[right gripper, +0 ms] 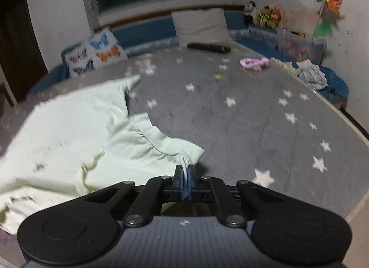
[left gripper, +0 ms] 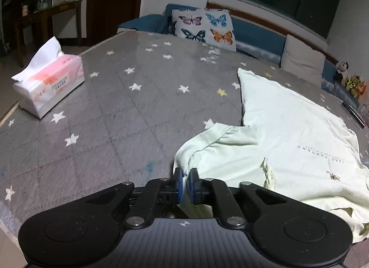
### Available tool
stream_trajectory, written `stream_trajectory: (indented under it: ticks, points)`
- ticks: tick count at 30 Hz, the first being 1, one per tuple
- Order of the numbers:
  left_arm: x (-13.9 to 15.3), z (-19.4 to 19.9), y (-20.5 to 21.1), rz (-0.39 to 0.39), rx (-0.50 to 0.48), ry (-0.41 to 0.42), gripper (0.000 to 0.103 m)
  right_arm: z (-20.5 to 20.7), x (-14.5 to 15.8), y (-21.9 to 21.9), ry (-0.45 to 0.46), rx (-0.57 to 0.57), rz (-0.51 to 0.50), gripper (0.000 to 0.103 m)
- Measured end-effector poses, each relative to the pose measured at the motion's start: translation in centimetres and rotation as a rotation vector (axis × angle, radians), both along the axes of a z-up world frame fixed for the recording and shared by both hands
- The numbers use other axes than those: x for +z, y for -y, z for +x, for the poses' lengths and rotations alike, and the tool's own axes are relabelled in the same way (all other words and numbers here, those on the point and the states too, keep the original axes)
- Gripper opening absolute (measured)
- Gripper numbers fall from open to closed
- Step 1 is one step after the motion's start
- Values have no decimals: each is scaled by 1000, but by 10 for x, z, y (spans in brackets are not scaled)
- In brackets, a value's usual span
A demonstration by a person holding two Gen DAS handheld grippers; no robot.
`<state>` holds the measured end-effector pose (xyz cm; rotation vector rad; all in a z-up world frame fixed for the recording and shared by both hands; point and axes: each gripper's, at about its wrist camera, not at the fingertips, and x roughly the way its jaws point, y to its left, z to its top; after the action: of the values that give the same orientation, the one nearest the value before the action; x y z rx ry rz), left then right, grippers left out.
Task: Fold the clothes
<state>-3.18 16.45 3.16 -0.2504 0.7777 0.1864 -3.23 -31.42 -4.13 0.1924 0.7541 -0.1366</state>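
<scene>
A large table (left gripper: 129,111) under a grey cloth printed with white stars fills both views, with a blue sofa (left gripper: 260,37) running along its far edge. On the table lies a pale green T-shirt (left gripper: 288,134), spread mostly flat, with small dark print across its chest and one sleeve reaching out toward each camera. In the left wrist view it occupies the right half of the tabletop; in the right wrist view, which is motion-blurred, it occupies the left half. A butterfly-print cushion (left gripper: 204,27) and a plain beige cushion (right gripper: 200,25) lean on the sofa. A pink and white tissue pack (left gripper: 49,83) stands near the table's left edge, well apart from the shirt. A dark remote control (right gripper: 208,47) and a small pink item (right gripper: 253,62) lie at the far side. The left gripper (left gripper: 186,177) has its blue pads nearly together, pinching a bunched sleeve edge. The right gripper (right gripper: 185,175) is clamped tight on the gathered hem of the other sleeve.
</scene>
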Motion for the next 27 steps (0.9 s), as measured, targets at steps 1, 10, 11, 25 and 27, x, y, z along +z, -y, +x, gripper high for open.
stream_trajectory:
  ticks: [1, 10, 11, 25, 27]
  points:
    - [3, -1, 0, 11, -2, 6, 14, -1, -1, 1, -3, -9, -12, 6]
    - [28, -12, 39, 32, -204, 96, 33, 3, 31, -16, 72, 149, -19, 11]
    - [27, -12, 48, 25, -243, 95, 33, 2, 32, -25, 69, 192, -8, 11]
    - [0, -13, 149, 45, -650, 43, 42, -6, 16, -143, -36, 719, 14, 17]
    - [-5, -13, 154, 74, -657, 32, 42, -9, 11, -148, -51, 736, 7, 17]
